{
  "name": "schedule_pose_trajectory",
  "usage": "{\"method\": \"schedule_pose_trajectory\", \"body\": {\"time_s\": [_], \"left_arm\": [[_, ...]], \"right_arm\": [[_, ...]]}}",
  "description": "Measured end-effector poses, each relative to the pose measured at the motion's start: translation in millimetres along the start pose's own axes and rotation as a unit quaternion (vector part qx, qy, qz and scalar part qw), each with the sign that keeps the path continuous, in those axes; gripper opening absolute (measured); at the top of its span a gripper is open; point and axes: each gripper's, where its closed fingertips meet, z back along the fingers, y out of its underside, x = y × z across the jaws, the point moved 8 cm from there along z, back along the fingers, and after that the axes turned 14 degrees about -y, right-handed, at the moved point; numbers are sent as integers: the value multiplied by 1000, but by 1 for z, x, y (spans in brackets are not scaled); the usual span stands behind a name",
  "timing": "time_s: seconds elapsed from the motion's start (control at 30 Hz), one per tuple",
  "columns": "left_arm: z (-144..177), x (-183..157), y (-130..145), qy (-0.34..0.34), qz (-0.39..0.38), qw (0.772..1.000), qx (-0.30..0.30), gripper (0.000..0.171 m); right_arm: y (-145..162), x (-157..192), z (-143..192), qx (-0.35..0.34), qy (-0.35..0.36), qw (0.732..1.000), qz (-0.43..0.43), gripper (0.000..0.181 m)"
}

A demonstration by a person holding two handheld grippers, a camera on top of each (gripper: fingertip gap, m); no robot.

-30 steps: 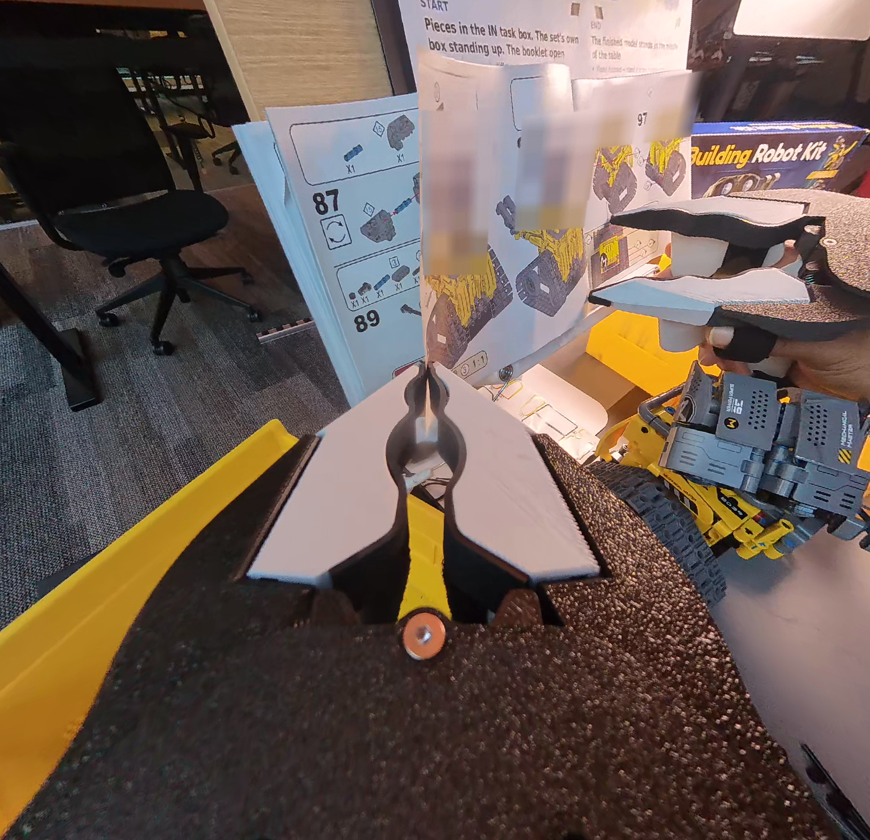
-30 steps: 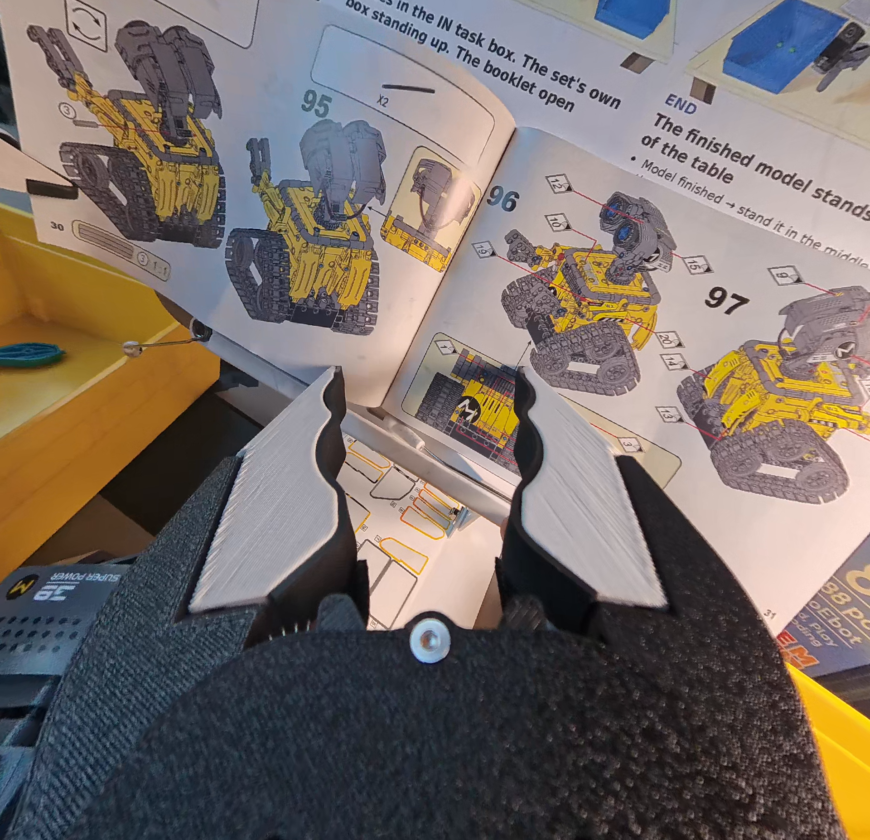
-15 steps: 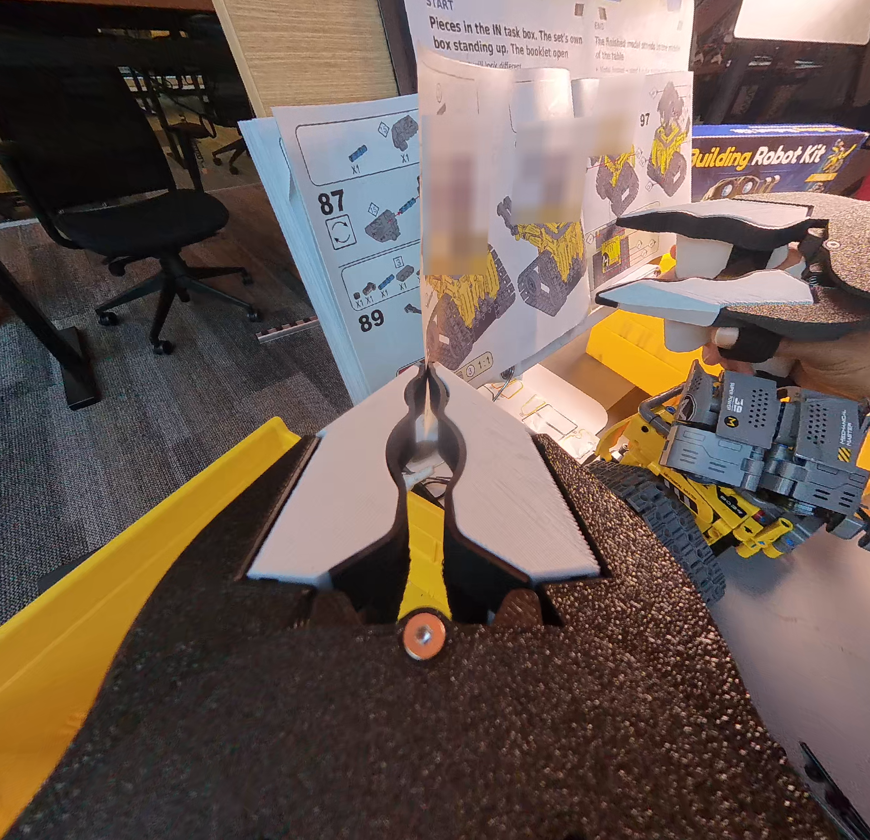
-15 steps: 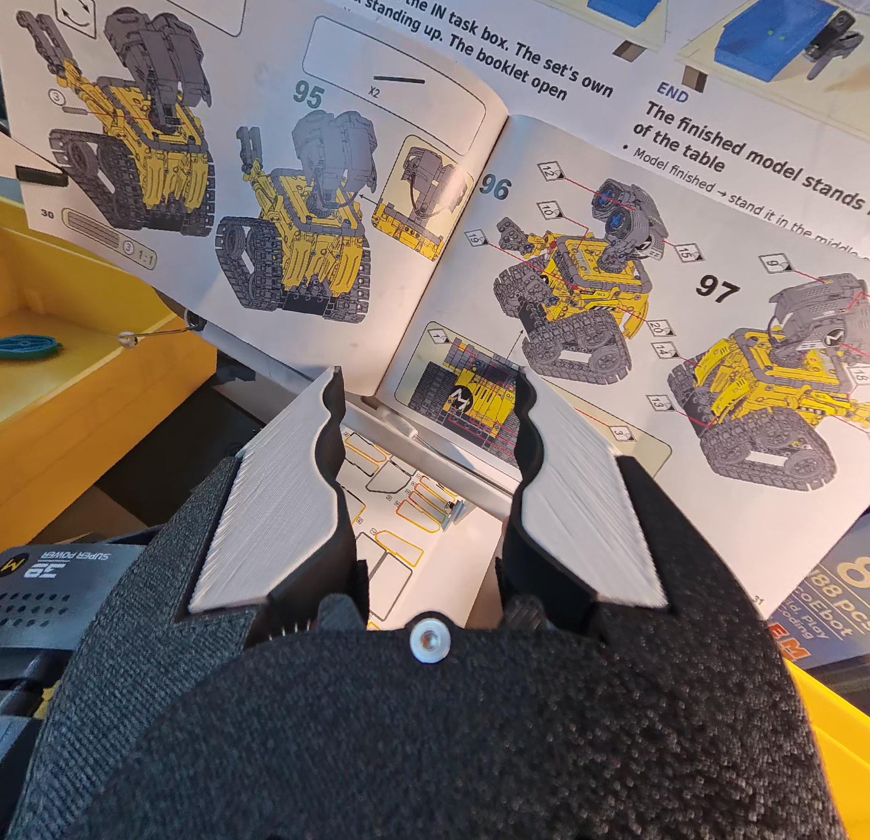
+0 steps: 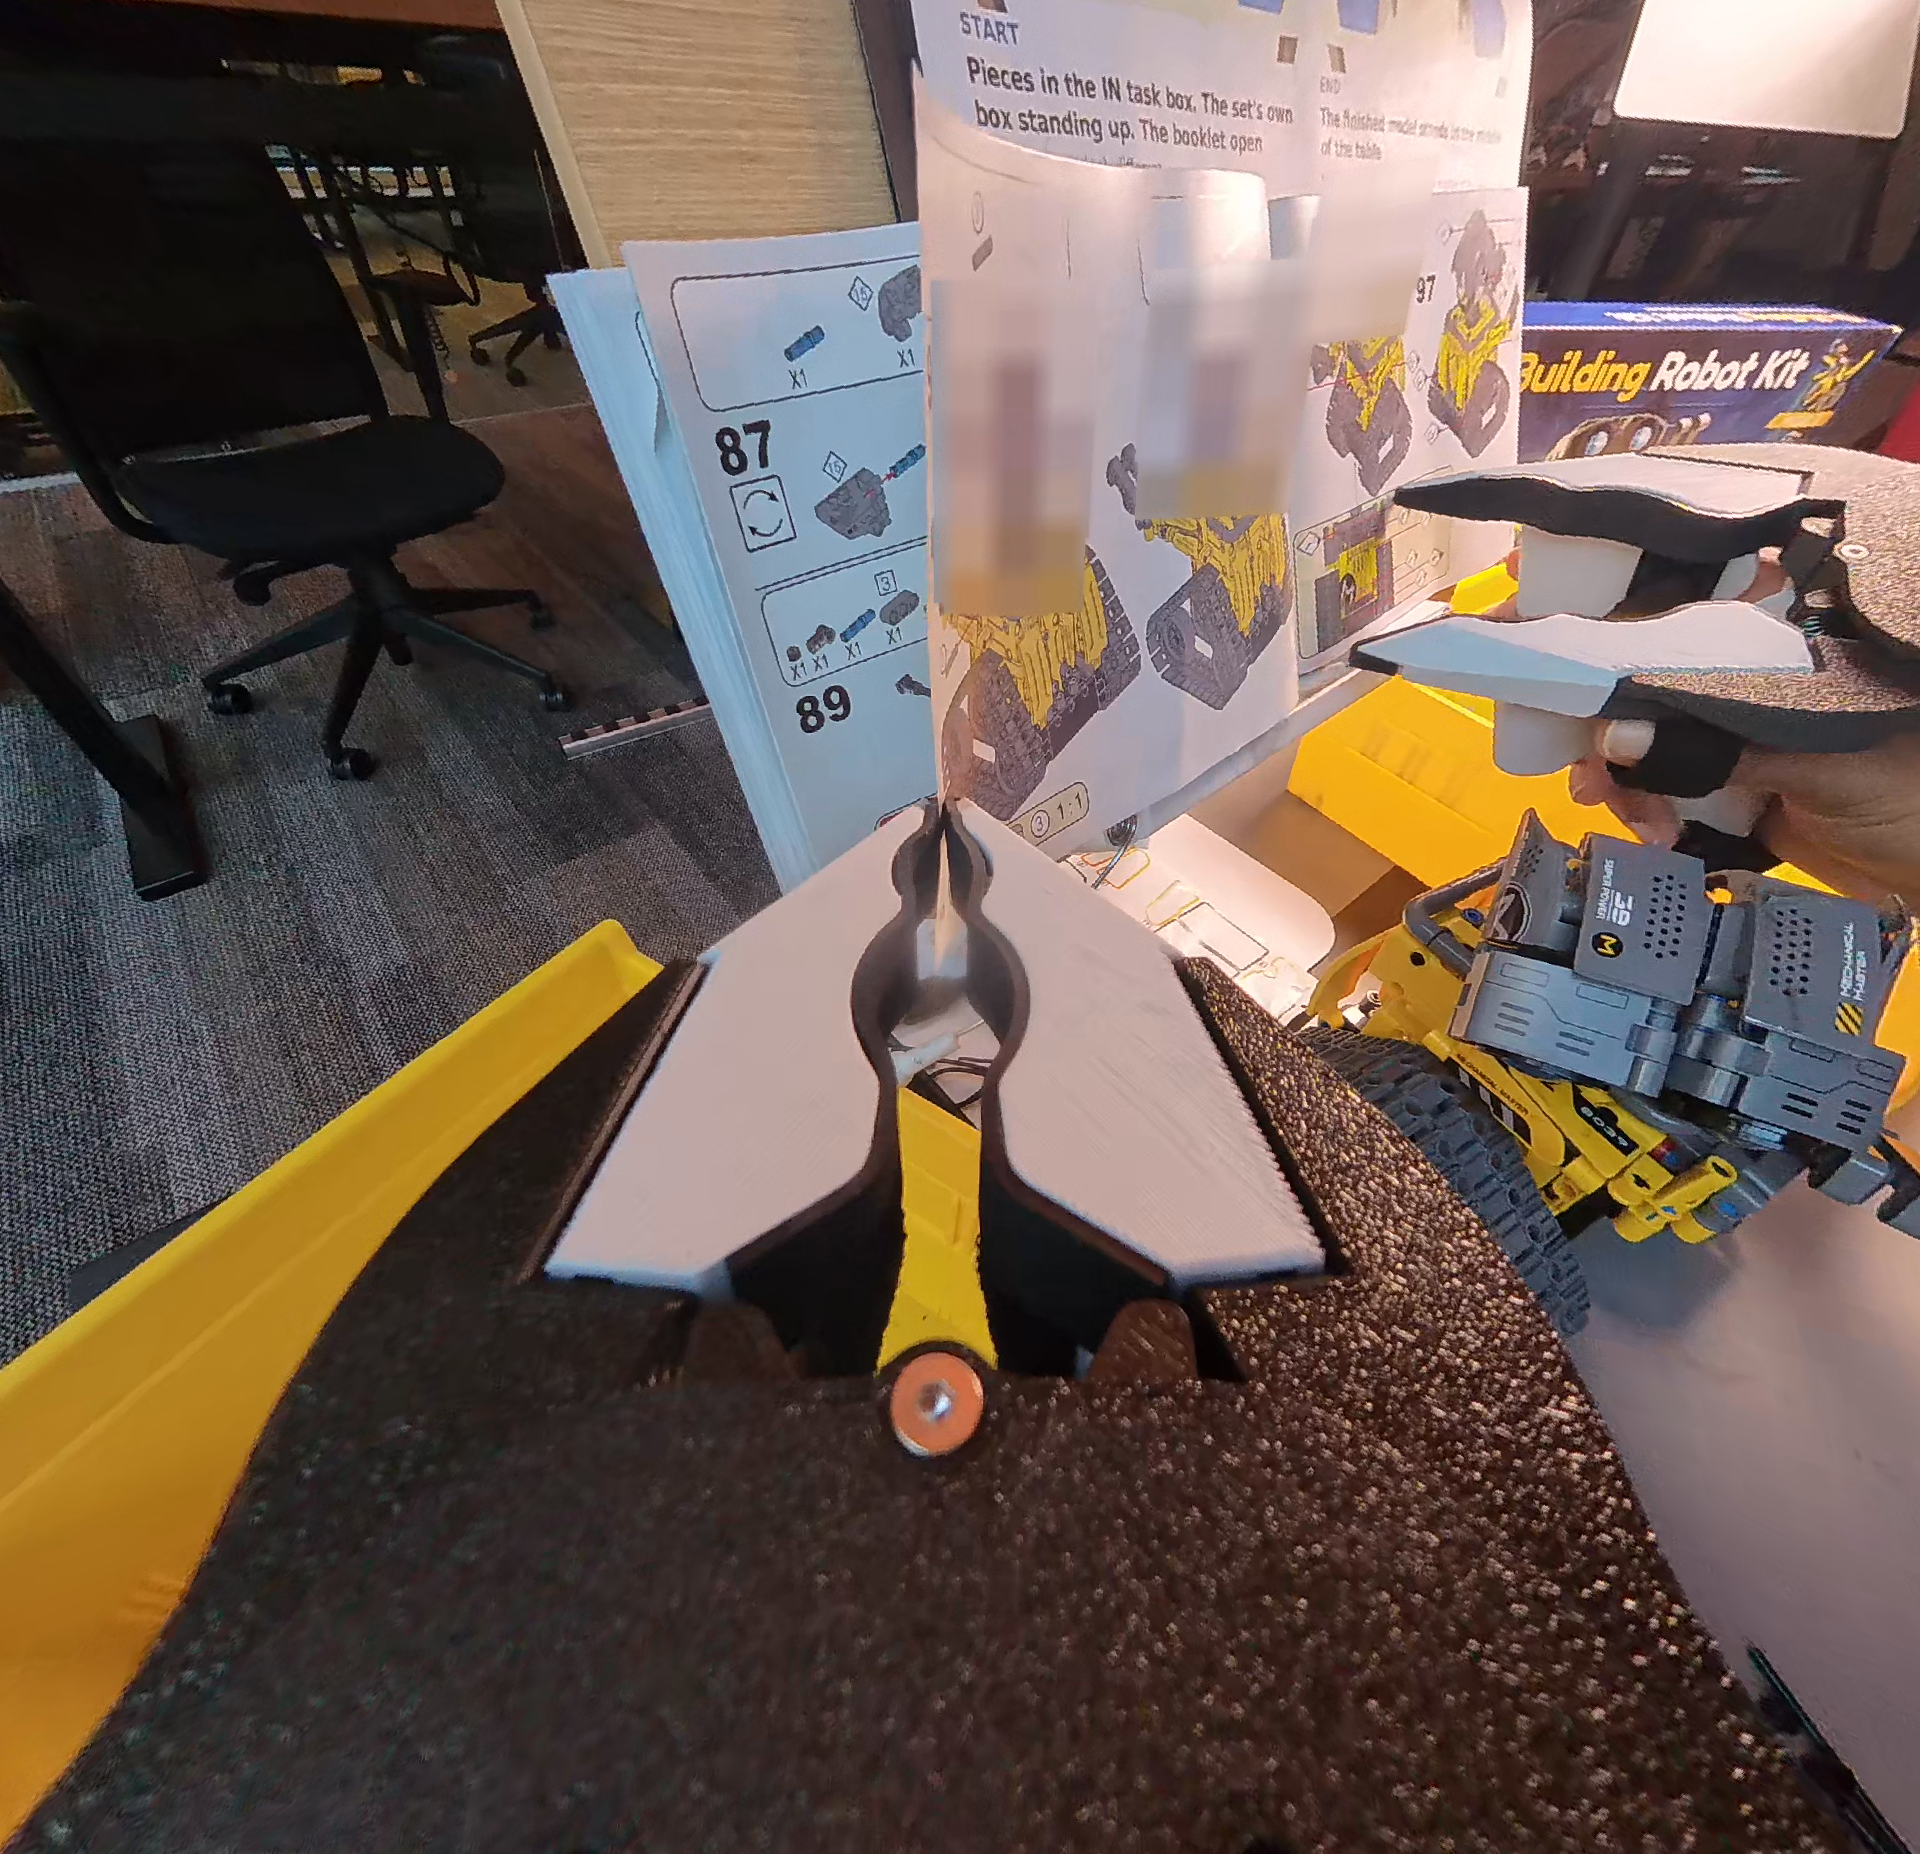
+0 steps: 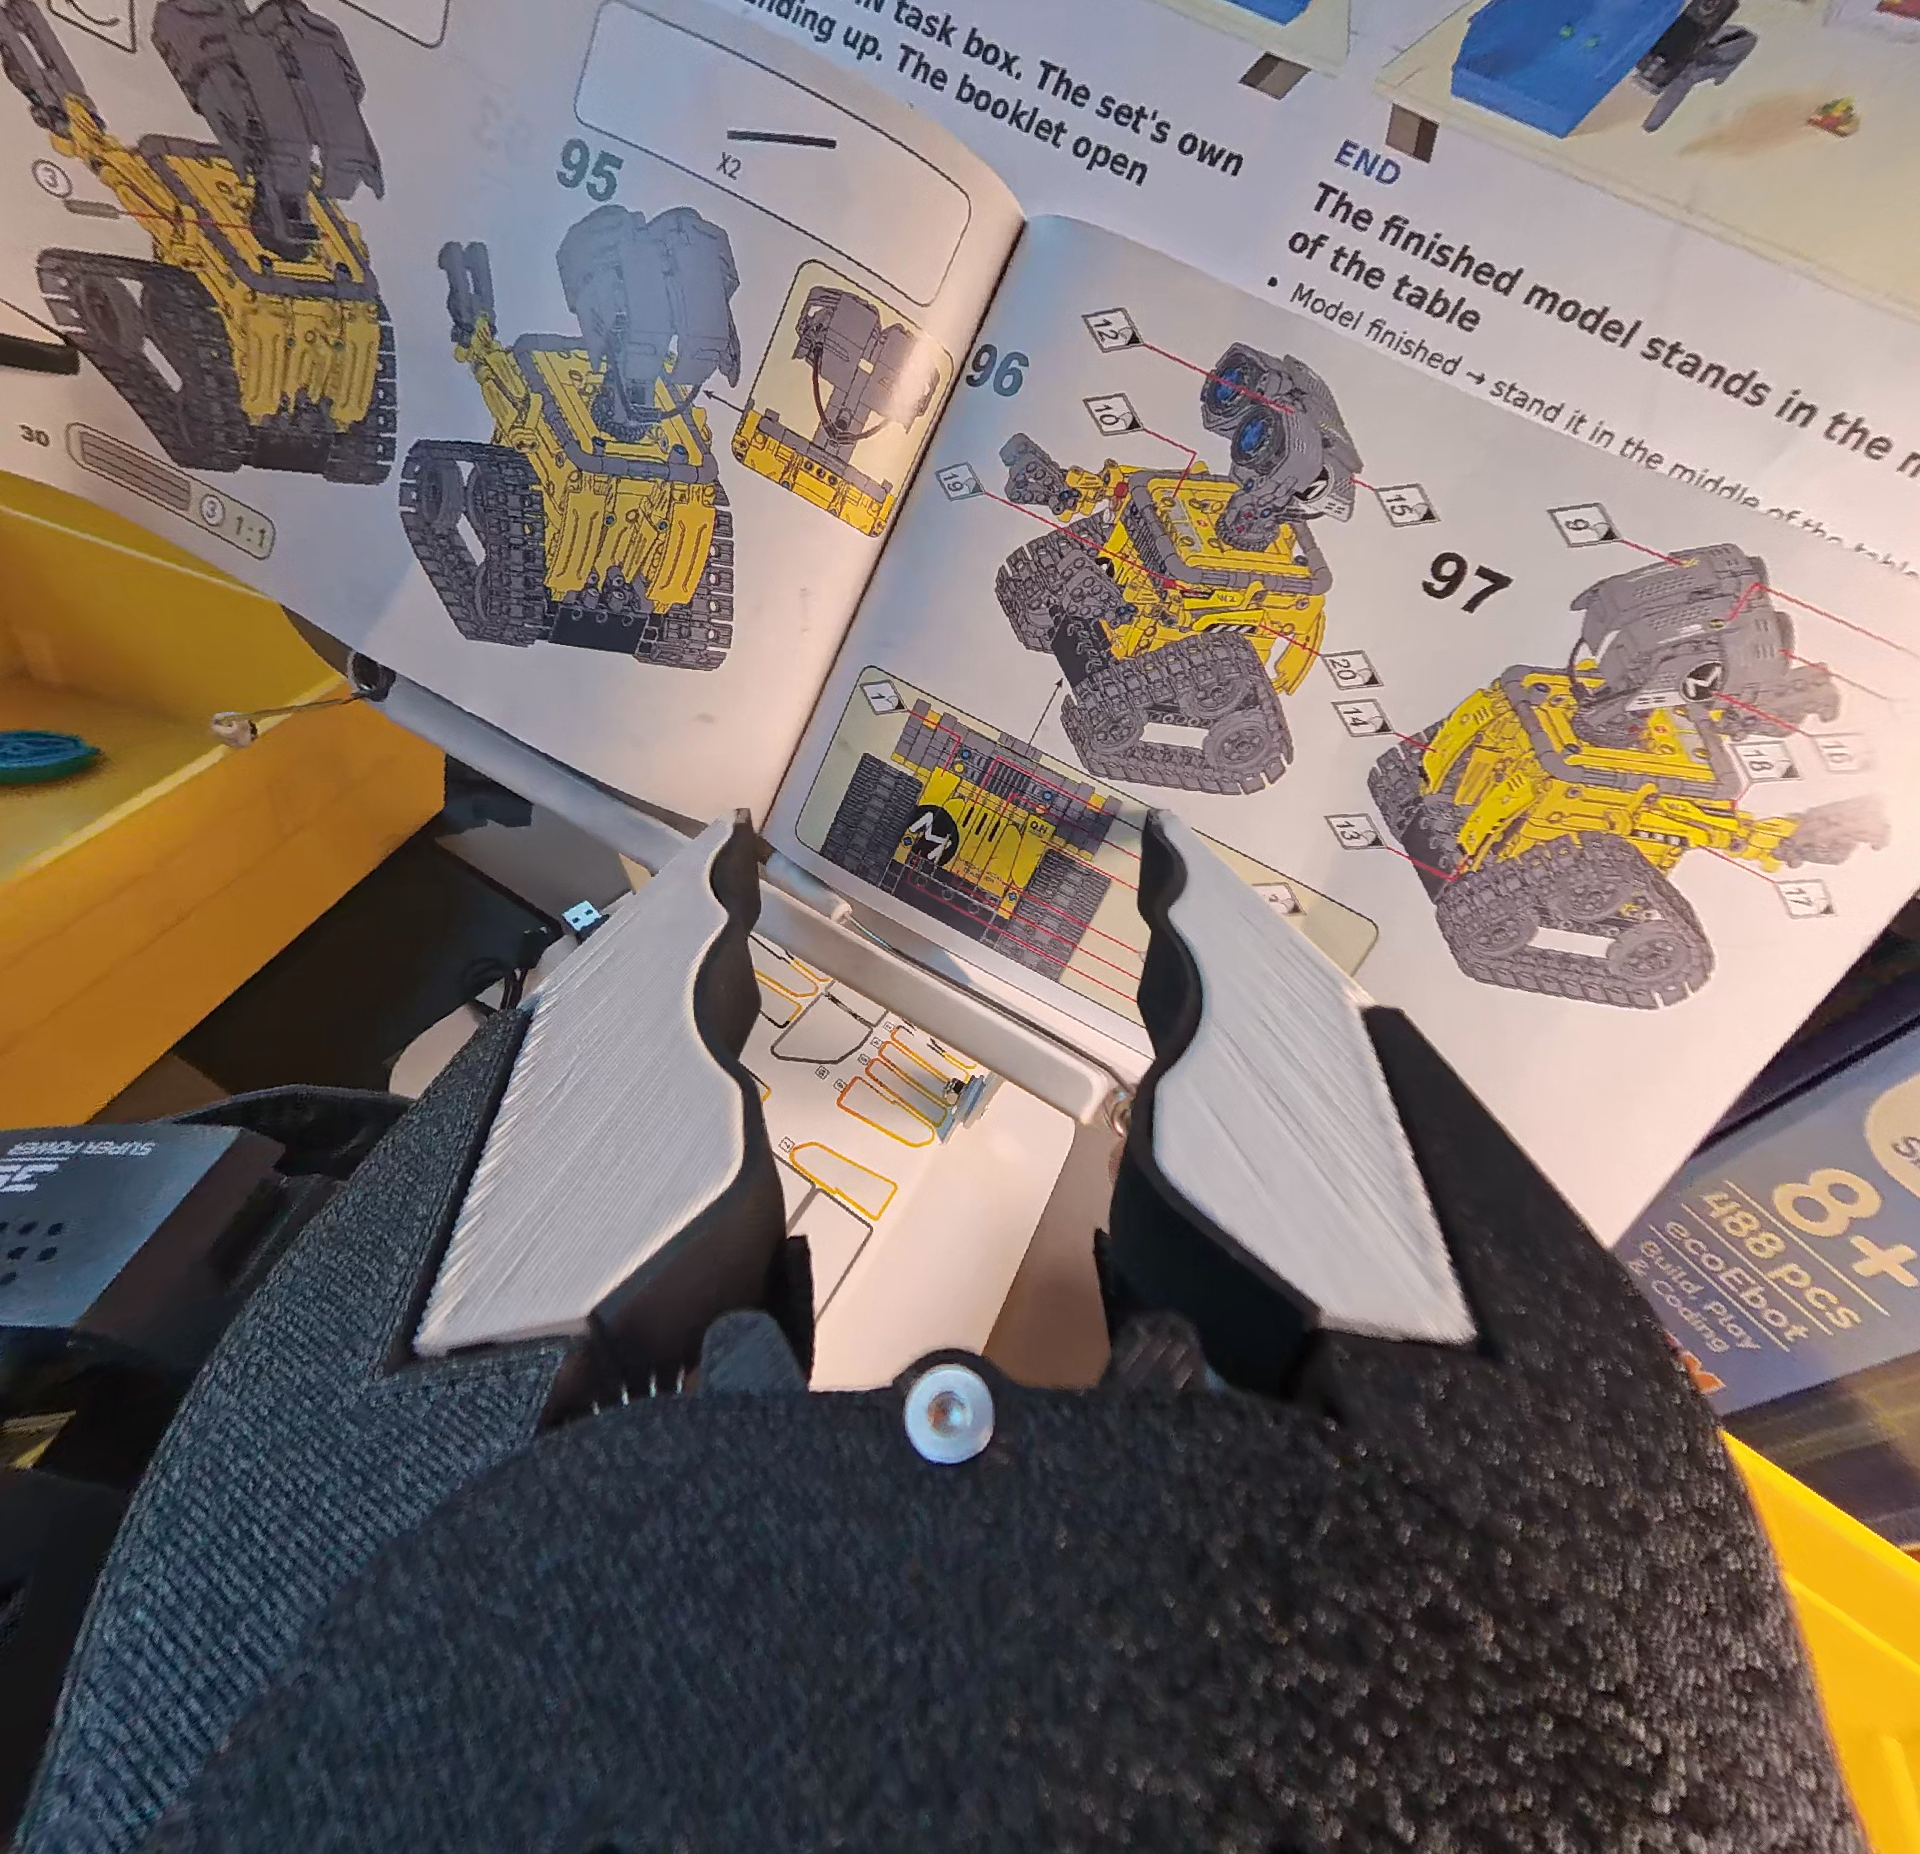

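Note:
My left gripper [image 5: 945, 828] is shut on the bottom edge of a page of the open instruction booklet [image 5: 1039, 682], which stands upright on a metal stand. My right gripper [image 6: 948, 822] is open and empty, with its jaws wide apart. It points at the booklet's right-hand page [image 6: 1039, 516], just above the stand's ledge [image 6: 935, 973]. It also shows in the left wrist view [image 5: 1377, 573], held by a hand above the yellow and grey tracked robot model [image 5: 1662, 1025]. Only the model's grey block [image 6: 104, 1212] shows in the right wrist view.
A yellow bin [image 5: 260, 1233] lies under my left gripper, and a yellow tray [image 6: 156, 848] holds a teal piece [image 6: 42, 755]. A sticker sheet [image 6: 883, 1108] lies below the stand. The blue kit box [image 5: 1683, 370] stands at the right. A printed sheet [image 5: 1122, 69] hangs behind, and an office chair [image 5: 312, 474] is at the left.
The booklet has drifted slightly up and left in the right wrist view, so my right gripper has shifted a little. My left gripper has kept its grip on the page, and the right has stayed open.

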Motion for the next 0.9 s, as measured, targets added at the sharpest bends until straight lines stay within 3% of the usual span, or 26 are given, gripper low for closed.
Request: {"method": "schedule_pose_trajectory", "body": {"time_s": [0.2,0.4,0.57,0.7,0.9], "left_arm": [[-2,0,1,-4,2,1000,0,0],[-4,0,1,-11,0,1000,2,1],[-8,1,3,-30,11,999,10,2],[-14,2,5,-55,19,998,26,4],[-20,1,2,-82,19,996,33,4]], "right_arm": [[-4,-6,15,-33,-26,999,-24,65],[-19,-5,54,-67,-79,993,-57,59],[-2,20,90,-35,-169,983,-56,46],[27,46,111,36,-218,975,-13,44],[43,53,118,81,-202,974,59,36]]}}
